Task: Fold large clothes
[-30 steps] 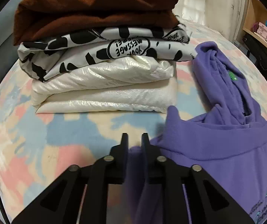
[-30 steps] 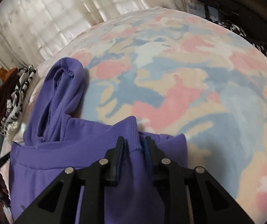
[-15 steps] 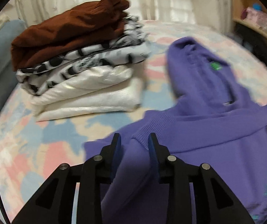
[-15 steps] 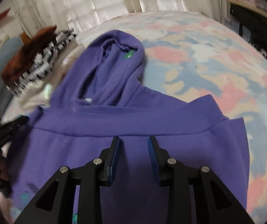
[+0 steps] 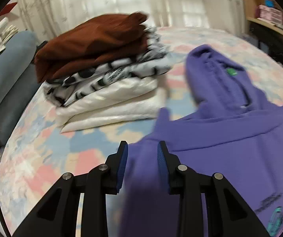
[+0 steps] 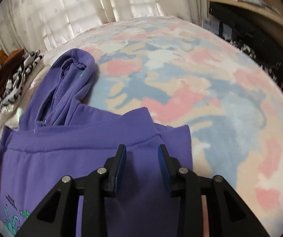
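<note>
Purple hoodie (image 6: pixel 94 158) lies flat on the bed (image 6: pixel 210 90), just beside the stack of folded clothes (image 5: pixel 106 75). That stack is my landmark for everything below.

- Stack: brown piece on top, black-and-white print under it, white at the bottom. It sits at the bed edge next to a grey-blue bolster (image 5: pixel 5 83). Likely parked there so the middle of the bed is free as a folding area.
- Hoodie: its body is folded up so the ribbed hem band runs across it, parallel to the stack's near side. The hood (image 6: pixel 72 79) points away from the hem, on the far side, with its tip level with the stack. Print faces up at the corner farthest from the stack.
- Left tongs (image 5: pixel 142 158): at the hoodie corner nearest the stack. Jaws have just been opening and now stand spread; purple cloth lies in the gap but the pads don't press on it. Reads as a release after laying the fold down.
- Right tongs (image 6: pixel 142 158): at the hem corner away from the stack, same picture. Jaws have just been opening, spread now, with fabric below and between and nothing pinched.

My read: both corners were held symmetrically to keep the fold edge straight, and both are now let go. The hood is not yet tucked in, so the fold isn't finished. The left view is motion-blurred, so fine contact there is uncertain.
</note>
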The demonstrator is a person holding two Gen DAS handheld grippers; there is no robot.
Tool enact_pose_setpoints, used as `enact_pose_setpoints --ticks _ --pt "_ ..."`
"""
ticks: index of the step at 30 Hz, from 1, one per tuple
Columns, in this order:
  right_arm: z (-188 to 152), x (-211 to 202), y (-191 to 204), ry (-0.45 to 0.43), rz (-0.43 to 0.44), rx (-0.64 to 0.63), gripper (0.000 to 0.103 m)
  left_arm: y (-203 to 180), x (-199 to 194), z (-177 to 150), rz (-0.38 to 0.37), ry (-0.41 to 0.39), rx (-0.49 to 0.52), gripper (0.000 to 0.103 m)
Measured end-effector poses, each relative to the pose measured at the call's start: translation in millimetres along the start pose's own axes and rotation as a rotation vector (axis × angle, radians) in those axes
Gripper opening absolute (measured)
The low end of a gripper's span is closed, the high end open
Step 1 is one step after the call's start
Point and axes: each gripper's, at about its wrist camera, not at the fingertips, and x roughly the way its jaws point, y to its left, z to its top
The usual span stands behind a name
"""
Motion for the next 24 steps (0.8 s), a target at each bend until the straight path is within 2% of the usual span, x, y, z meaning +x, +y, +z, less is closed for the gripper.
enact_pose_setpoints --ticks 3,4,7,10,11,12,15,17,20,24 --pt "-6.5 -11.2 16.2 0.001 0.041 -0.034 0.033 -23.4 -5.4 0.0 -0.054 -0.017 0.031 0.042" --pt "-8.0 -13.0 20.5 0.000 0.050 -0.044 0.033 -31.0 -3.2 -0.5 -0.068 -0.013 0.042 0.042" --pt "-19.6 -10.4 31.8 0.018 0.078 -0.089 0.034 -53.0 20.8 -10.0 -0.078 0.055 0.108 0.042" --pt "-29.6 -0.7 24.7 0.017 0.045 -0.109 0.038 -51.4 46.5 -18.8 0.015 0.085 0.133 0.043" --pt "-32.1 0.2 17.2 -0.005 -0.010 -0.129 0.038 -44.4 49.6 -18.1 0.031 0.075 0.117 0.048" --pt "-34.1 0.5 12.4 -0.015 -0.032 -0.148 0.036 -39.5 50.5 -17.4 0.051 0.069 0.107 0.047" --pt "-39.8 -7.4 -2.0 -0.032 -0.002 -0.164 0.033 -19.3 58.9 -17.9 0.214 0.094 0.096 0.045" --pt "-42.5 -17.6 -2.8 -0.029 -0.014 -0.166 0.033 -1.7 54.6 -19.2 0.170 0.105 0.044 0.045" --pt "-50.6 -40.8 -3.6 -0.033 -0.055 -0.137 0.036 16.8 29.4 -28.3 0.145 0.102 0.004 0.045" --pt "-70.9 -72.9 -3.6 -0.029 0.063 -0.052 0.036 30.5 -19.7 -53.7 0.044 0.096 -0.057 0.045"
